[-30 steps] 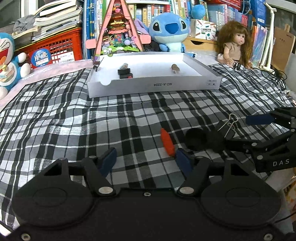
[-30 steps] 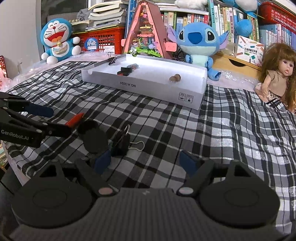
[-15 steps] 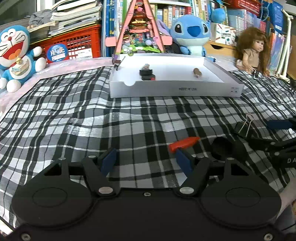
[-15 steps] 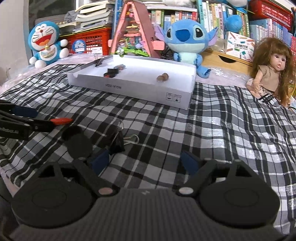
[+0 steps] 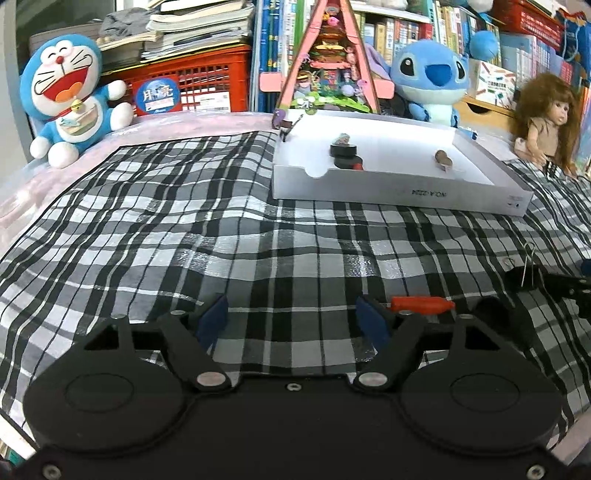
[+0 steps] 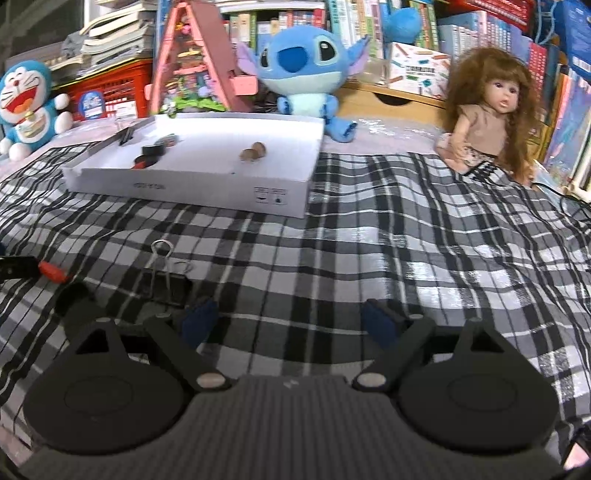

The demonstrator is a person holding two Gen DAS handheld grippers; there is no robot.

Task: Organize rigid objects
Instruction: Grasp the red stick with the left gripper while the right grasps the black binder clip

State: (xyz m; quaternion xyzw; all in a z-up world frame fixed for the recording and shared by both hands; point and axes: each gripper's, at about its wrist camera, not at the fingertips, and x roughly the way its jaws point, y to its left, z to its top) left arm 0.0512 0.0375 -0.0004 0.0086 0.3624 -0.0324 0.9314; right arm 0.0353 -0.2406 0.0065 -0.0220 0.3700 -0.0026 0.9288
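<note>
Sorting looks partly done: the white tray point(image 5: 399, 192) holds several small items, while a binder clip point(image 6: 166, 284), a red piece point(image 5: 423, 304) and what may be a black disc lie on the cloth between both empty, spread-fingered grippers, left gripper point(image 5: 291, 321) and right gripper point(image 6: 288, 321).

A black-and-white checked cloth point(image 5: 229, 236) covered the surface, rumpled into soft ridges. At the back left sat a Doraemon plush point(image 5: 68, 98), mouth wide open, just beside a red crate point(image 5: 192, 90) stacked with books and papers. A pink triangular toy house point(image 5: 327, 62) stood upright in the middle, and next to it a blue Stitch plush point(image 6: 306, 74) sat facing forward. Off to the right, a long-haired doll point(image 6: 487, 110) in a tan dress leaned near a wooden drawer box point(image 6: 388, 98). Shelves of books point(image 6: 480, 33) filled the background.
</note>
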